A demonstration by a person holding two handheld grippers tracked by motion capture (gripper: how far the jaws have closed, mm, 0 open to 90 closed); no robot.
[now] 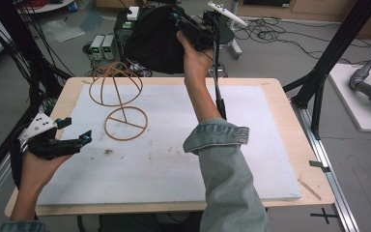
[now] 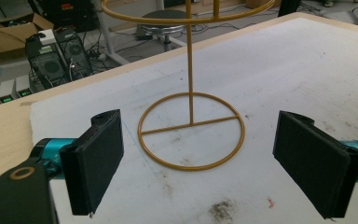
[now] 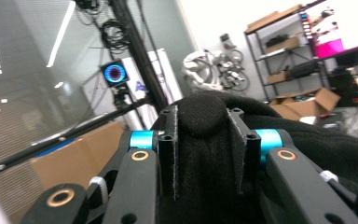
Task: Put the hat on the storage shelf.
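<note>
A gold wire stand [image 1: 117, 96] rises from a ring base [image 2: 191, 133] on the white mat; its upper hoops form a rounded cage. My right gripper [image 1: 186, 26] is raised high above the table's far edge, shut on a black fabric hat [image 1: 157, 41] that hangs from it, up and to the right of the stand's top. In the right gripper view the black pads [image 3: 168, 149] pinch a fold of the hat [image 3: 205, 116]. My left gripper [image 1: 75, 130] rests low at the table's left side, open, jaws pointed at the stand's base with nothing between them [image 2: 200, 163].
A white mat [image 1: 251, 145] covers most of the wooden table [image 1: 294, 135]. Black frame posts [image 1: 328, 58] stand at the right and left. Beyond the far edge are a stool [image 1: 224, 34], computer boxes [image 1: 104, 46] and cables on the floor.
</note>
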